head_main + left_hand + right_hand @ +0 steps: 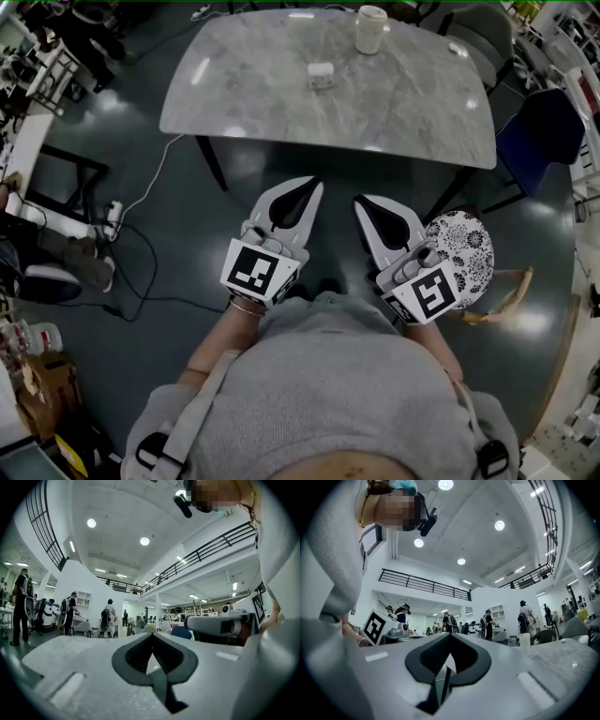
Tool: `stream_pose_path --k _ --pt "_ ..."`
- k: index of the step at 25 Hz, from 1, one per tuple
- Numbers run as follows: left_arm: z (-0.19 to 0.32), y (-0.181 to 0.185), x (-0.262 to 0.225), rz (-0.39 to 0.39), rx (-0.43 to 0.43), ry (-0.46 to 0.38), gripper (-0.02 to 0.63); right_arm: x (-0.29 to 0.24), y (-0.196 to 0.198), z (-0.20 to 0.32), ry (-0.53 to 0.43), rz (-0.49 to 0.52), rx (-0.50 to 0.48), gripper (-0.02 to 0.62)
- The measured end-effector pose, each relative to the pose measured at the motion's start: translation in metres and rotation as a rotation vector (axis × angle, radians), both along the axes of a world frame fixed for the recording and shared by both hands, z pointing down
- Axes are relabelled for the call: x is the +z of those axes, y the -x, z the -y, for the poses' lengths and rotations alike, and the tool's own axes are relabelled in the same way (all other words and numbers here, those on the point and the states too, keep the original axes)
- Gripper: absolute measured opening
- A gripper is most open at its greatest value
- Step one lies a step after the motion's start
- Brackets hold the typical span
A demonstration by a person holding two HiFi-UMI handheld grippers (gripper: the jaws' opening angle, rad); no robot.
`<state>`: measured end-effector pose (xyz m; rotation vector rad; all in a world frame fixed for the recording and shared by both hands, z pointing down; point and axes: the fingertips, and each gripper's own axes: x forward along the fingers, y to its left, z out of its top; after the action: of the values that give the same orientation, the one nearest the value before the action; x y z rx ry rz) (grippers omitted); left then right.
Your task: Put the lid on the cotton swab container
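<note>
Left claw (310, 188) and right claw (362, 203) idle, shut on nothing, short of the surface (262, 94).
Cotton swab container (370, 29) stands by the far edge; whether capped, unclear.

Grey marble table (272, 98), cream container (370, 30), blk/wht floral stool (466, 246), dk grey floor (211, 225).

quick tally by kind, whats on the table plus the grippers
cream round container: 1
small white item: 1
grippers: 2, the left gripper and the right gripper
total: 4
</note>
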<state>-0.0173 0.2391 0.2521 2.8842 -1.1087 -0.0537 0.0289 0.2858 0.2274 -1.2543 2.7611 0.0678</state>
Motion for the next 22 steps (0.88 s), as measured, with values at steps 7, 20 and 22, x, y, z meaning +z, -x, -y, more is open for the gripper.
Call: stream_pose_path --k 7,20,22 --pt "-0.005 0.017 -0.006 -0.010 -0.002 -0.006 -0.002 -0.004 0.014 -0.006 0.000 0.002 0.016 0.002" --pt "-0.008 0.021 -0.009 0.008 -0.003 -0.014 -0.002 -0.004 0.017 -0.007 0.003 0.004 0.026 0.002" --pt "-0.008 0.020 -0.008 0.007 -0.005 -0.014 -0.002 -0.002 0.017 -0.007 0.005 -0.012 0.025 0.002"
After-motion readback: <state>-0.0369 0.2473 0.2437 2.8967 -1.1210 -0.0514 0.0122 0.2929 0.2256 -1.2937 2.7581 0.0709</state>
